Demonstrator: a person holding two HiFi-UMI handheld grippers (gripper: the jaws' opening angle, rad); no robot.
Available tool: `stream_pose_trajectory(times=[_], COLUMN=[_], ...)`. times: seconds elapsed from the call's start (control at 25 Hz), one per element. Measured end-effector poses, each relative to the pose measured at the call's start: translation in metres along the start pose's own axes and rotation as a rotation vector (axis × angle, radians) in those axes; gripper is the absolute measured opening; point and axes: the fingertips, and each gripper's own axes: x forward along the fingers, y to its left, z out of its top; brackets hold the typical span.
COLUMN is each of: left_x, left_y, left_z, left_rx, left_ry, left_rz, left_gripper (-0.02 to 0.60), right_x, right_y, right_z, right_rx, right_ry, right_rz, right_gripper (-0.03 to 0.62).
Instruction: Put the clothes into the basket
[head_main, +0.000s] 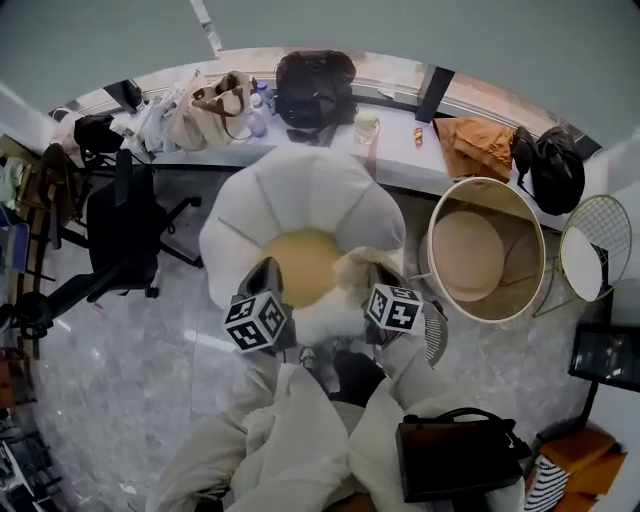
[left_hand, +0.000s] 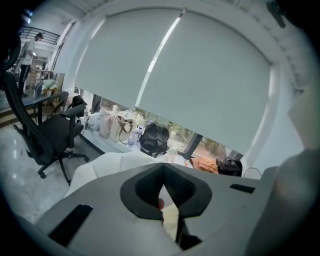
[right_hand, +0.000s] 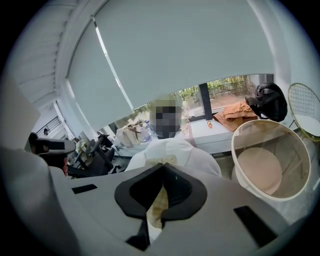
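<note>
A cream garment (head_main: 352, 272) hangs between my two grippers above the white petal-shaped chair (head_main: 300, 195) with its yellow seat. My left gripper (head_main: 268, 275) is shut on one edge of the cloth, which shows pinched under its jaws in the left gripper view (left_hand: 170, 215). My right gripper (head_main: 385, 278) is shut on the other part, and a yellowish fold (right_hand: 159, 205) hangs from its closed jaws. To the right of the chair stands the round white basket (head_main: 520, 300), with only its beige bottom showing inside. In the right gripper view the basket (right_hand: 239, 131) lies ahead and to the right.
A long white desk (head_main: 400, 165) runs along the window, carrying a black backpack (head_main: 313, 88), bags and an orange cloth (head_main: 475, 145). A black office chair (head_main: 120, 235) stands left. A wire side table (head_main: 597, 245) is right of the basket. A black handbag (head_main: 455, 455) sits near my legs.
</note>
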Motion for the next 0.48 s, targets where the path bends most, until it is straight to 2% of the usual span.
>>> stream_pose_trajectory(times=[0.24,0.48], left_x=[-0.018,-0.037], left_y=[-0.022,-0.048], left_z=[0.022,0.03], left_rx=[0.063,0.121], left_ry=[-0.013,-0.031], left_rz=[-0.109,-0.235], left_gripper=[0.006,0.006], right_x=[-0.059,-0.104], right_y=[0.015,0.018], right_z=[0.028,0.054], right_rx=[0.018,0.05], right_ry=[-0.1,-0.206], right_rz=[-0.052,-0.108], right_gripper=[0.026,0.026])
